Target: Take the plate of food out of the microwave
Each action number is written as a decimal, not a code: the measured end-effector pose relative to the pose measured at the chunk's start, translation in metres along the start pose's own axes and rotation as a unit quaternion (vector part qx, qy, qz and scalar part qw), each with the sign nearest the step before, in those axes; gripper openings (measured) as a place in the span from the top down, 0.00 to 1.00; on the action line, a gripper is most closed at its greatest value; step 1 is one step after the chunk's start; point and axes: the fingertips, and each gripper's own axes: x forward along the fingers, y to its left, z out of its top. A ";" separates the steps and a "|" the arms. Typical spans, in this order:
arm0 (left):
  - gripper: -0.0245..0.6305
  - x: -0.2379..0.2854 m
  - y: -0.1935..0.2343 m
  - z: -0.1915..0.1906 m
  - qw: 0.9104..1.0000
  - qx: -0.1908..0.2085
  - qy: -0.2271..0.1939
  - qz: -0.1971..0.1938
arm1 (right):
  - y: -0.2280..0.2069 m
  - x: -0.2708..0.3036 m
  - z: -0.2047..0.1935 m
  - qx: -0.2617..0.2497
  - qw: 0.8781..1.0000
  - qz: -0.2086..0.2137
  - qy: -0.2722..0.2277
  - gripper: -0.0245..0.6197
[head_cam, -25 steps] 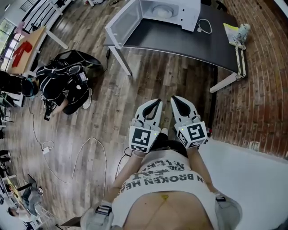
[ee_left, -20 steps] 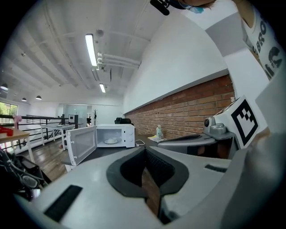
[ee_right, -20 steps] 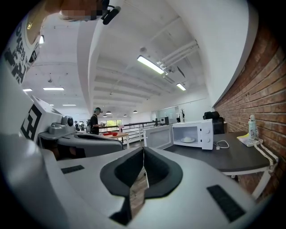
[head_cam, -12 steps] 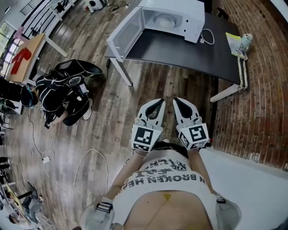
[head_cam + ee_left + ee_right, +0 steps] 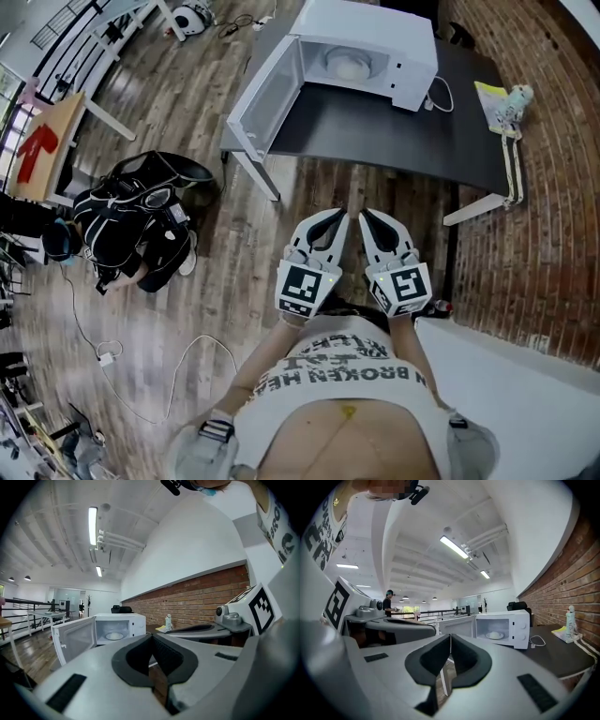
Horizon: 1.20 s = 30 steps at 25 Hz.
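Observation:
A white microwave [image 5: 375, 42] stands on a black table [image 5: 375, 117] with its door [image 5: 264, 92] swung open to the left. Inside it sits a white plate of food [image 5: 349, 64], which also shows as the plate [image 5: 114, 636] and the plate [image 5: 494, 635] in the two gripper views. My left gripper [image 5: 338, 215] and right gripper [image 5: 364, 217] are held side by side over the wooden floor, well short of the table. Both are shut with nothing between the pads. Each points roughly level at the microwave [image 5: 119, 626], [image 5: 502, 627].
Black bags [image 5: 141, 211] and a white cable [image 5: 187, 361] lie on the floor at the left. A spray bottle [image 5: 514, 96] and a white cord [image 5: 439, 94] are on the table right of the microwave. A brick wall [image 5: 534, 225] runs along the right. A person [image 5: 388, 603] stands far off.
Both grippers have moved forward together towards the table. The microwave and table now sit nearer and lower in the head view. The jaws stayed shut.

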 end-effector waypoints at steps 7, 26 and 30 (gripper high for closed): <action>0.95 0.003 0.037 -0.005 1.000 0.001 0.006 -0.014 | 0.000 0.040 -0.007 0.017 1.000 -0.016 0.007 0.95; 0.95 0.048 0.081 -0.009 0.999 -0.024 0.024 -0.022 | -0.026 0.093 -0.007 0.030 0.999 -0.017 0.025 0.95; 0.95 0.079 0.094 -0.004 0.999 -0.018 0.029 -0.020 | -0.051 0.119 -0.003 0.033 0.999 -0.009 0.025 0.95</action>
